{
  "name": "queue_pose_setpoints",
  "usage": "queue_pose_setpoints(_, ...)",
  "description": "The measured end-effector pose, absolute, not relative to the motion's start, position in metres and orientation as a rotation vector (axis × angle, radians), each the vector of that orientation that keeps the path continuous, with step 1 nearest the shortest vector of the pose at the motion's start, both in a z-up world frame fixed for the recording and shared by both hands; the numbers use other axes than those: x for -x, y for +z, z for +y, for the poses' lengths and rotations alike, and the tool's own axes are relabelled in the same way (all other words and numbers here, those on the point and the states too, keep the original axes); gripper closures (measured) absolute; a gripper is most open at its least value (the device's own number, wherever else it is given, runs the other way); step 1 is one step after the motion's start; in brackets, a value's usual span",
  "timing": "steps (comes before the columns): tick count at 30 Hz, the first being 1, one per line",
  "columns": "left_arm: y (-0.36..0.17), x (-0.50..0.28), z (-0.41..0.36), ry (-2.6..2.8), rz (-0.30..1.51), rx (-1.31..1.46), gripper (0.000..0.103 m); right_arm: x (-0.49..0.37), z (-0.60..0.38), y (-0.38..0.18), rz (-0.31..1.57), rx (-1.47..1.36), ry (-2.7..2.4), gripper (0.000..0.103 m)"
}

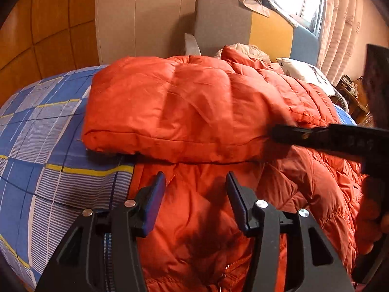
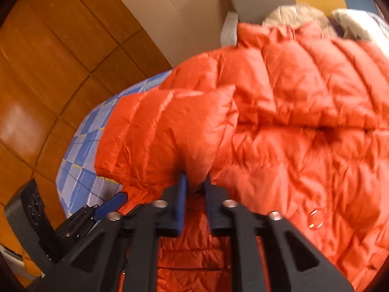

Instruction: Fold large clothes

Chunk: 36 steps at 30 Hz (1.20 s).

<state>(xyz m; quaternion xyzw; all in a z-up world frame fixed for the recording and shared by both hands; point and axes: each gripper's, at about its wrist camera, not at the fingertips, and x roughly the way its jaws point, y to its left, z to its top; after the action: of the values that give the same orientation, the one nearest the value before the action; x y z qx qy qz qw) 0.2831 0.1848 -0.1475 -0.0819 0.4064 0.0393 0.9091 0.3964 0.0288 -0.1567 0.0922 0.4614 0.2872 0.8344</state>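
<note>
Now my right gripper (image 2: 195,185) clamps the jacket (image 2: 279,126) sleeve; left gripper (image 1: 194,185) gapes empty at 6 o'clock. I should carry the sleeve flat across, unbunched.

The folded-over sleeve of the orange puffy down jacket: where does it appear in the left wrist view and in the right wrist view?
Left wrist view: the folded-over sleeve lies across the centre, above the open left gripper.
Right wrist view: the sleeve is at centre-left, its edge pinched in the right gripper.
Shared landmark: the blue checked bedsheet, left of the sleeve in both.
</note>
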Motion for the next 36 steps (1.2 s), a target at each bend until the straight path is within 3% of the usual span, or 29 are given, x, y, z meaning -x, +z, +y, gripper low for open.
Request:
queue_pose_setpoints(7,-0.140,-0.296,0.171,0.057,0.830,0.142,0.048,-0.402,-0.015,-0.116,0.831,-0.157,0.504,0.095)
queue_pose_setpoints(16,-0.130,-0.330,0.155,0.022,0.820,0.127,0.045,-0.435,-0.088,-0.102,0.766,-0.141,0.287,0.097)
queue_pose_setpoints(32,-0.112,-0.358,0.168,0.051,0.766,0.150,0.045,-0.486,-0.161,-0.148,0.860,-0.118,-0.012,0.098)
queue_pose_setpoints(34,-0.108,-0.366,0.166,0.044,0.761,0.140,0.044,-0.486,-0.162,-0.147,0.857,-0.121,-0.011,0.096)
queue_pose_setpoints(36,-0.105,-0.372,0.162,0.033,0.752,0.132,0.043,-0.478,-0.164,-0.138,0.828,-0.140,-0.028,0.074)
